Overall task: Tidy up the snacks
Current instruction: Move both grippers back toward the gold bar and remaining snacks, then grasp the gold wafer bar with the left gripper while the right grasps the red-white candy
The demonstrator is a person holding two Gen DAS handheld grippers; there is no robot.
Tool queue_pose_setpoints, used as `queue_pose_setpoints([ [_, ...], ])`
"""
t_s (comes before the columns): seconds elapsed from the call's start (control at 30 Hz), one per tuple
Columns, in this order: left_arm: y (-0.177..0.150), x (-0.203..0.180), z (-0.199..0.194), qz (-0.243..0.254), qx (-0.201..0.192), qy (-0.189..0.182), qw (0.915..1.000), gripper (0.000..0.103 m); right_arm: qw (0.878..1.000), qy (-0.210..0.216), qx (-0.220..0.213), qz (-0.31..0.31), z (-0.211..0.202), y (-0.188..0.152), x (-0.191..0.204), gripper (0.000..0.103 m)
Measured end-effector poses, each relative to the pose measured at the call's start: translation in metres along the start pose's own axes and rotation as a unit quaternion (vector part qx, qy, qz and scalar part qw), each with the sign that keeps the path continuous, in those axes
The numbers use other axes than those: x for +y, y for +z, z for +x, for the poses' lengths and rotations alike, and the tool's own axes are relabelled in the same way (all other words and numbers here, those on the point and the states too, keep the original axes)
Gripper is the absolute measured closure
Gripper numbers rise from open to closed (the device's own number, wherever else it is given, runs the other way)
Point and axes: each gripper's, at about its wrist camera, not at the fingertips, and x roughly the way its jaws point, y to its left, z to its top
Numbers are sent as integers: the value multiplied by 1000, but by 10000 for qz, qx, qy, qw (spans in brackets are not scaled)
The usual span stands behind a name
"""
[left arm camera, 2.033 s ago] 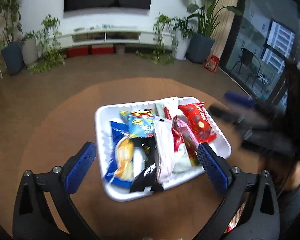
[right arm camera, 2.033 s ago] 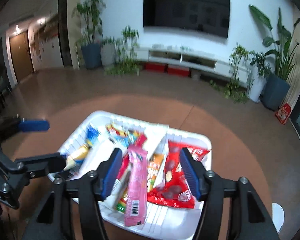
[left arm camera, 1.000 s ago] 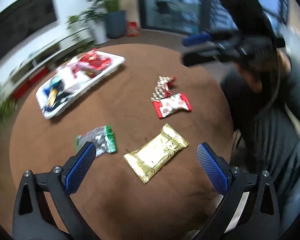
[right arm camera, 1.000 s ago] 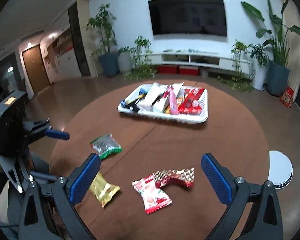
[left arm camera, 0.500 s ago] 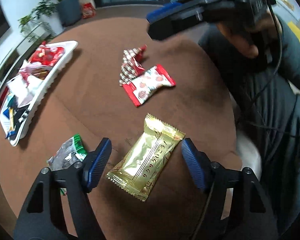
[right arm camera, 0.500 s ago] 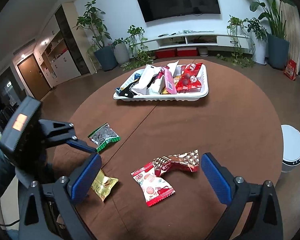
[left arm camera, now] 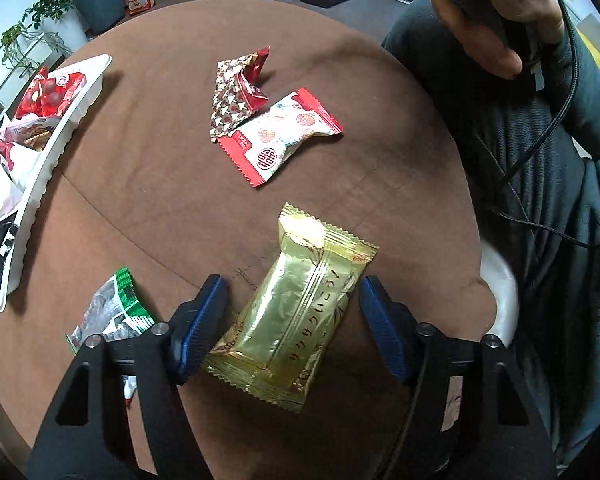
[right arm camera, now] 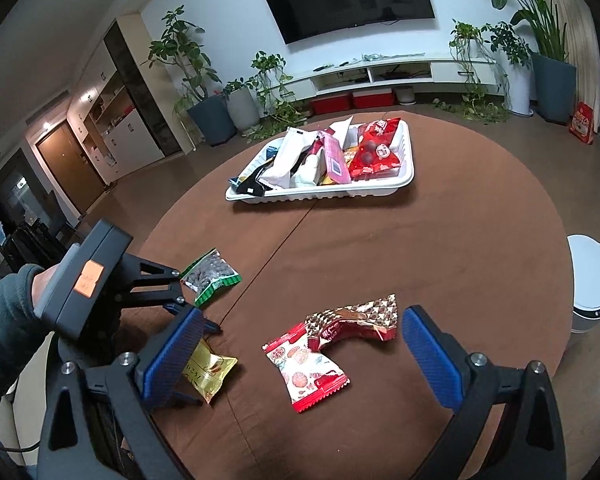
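My left gripper (left arm camera: 292,324) is closing around the gold packet (left arm camera: 296,316), pads not yet touching. Light, crinkly, slippery: pinch mid-body. Right gripper (right arm camera: 300,364) released, red-white packet (right arm camera: 306,368) at 12 o'clock.

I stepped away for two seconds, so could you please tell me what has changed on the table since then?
Both grippers pulled back from the white tray. The left gripper came down over the gold packet, its jaws closing around it, not yet gripping. The right gripper is open. Tray and loose snacks stayed put.
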Motion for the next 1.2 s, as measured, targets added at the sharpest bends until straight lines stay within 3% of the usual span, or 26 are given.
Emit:
queue_pose_setpoints([
  [0.17, 3, 1, -1, 49, 64, 57, 10000, 42, 10000, -23, 56, 1, 0, -1, -2, 3],
  [0.23, 1, 2, -3, 67, 25, 47, 10000, 52, 9999, -32, 97, -18, 1, -2, -1, 5],
  [0.3, -1, 0, -6, 106, -25, 72, 9999, 70, 9999, -48, 129, -68, 2, -3, 1, 6],
  [0.57, -6, -9, -6, -43, -42, 322, 9995, 73, 9980, -270, 437, -382, 11, -10, 11, 8],
  [0.7, -13, -6, -14, -450, -166, 430, 9979, 73, 9942, -463, 708, -658, 18, -16, 18, 8],
  [0.77, -17, -6, -19, -679, -252, 502, 9961, 73, 9916, -444, 911, -808, 24, -19, 21, 15],
  [0.93, -35, -9, -36, -1598, -696, 431, 9838, 73, 9774, -396, 1453, -1482, 44, -23, 36, 29],
  [1.1, -53, -15, -44, -2273, -992, 450, 9677, 73, 9571, -541, 1866, -2151, 61, -18, 40, 31],
  [1.2, -57, -19, -45, -2437, -1059, 507, 9627, 73, 9523, -389, 2177, -2102, 68, -16, 31, 33],
])
